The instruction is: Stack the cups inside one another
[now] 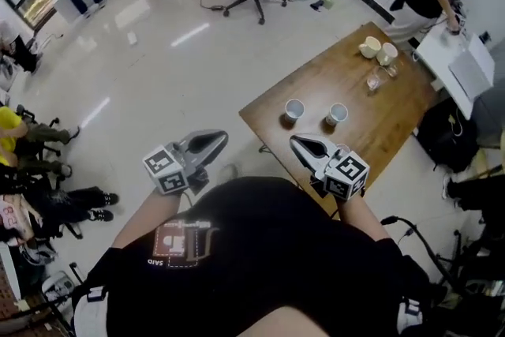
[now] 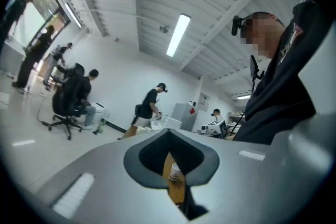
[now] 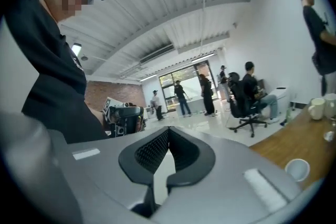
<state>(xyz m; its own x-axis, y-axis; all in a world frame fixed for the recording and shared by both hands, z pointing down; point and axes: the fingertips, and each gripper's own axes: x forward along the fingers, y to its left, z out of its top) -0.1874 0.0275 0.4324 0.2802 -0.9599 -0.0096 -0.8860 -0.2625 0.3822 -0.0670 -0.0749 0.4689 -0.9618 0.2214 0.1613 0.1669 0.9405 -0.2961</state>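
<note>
I hold both tongs close in front of my chest, forearms reaching out from my black shirt and both tools lying about level. My left gripper (image 1: 222, 138) is out over the bare floor, just off the near-left edge of the wooden table (image 1: 339, 75), its marker cube (image 1: 167, 170) toward my wrist and its nose turned toward the table. In the left gripper view its jaws (image 2: 169, 131) meet at the tips with nothing pinched between them; through the slot below the tips I can see one paper cup (image 2: 175, 171) standing on the wood, well beyond the tool. My right gripper (image 1: 294, 141) hangs over the table's near corner, its cube (image 1: 347, 174) back by my hand and its nose angled across toward my left one. Its jaws (image 3: 168, 129) are also closed tip to tip and carry nothing. The two paper cups stand upright and apart on the table, side by side: one (image 1: 294, 110) nearer the left edge, the other (image 1: 337, 114) to its right, both a little past my right gripper and touched by neither tool. Two pale mugs (image 1: 377, 50) and a small glass (image 1: 374, 80) sit at the table's far end.
</note>
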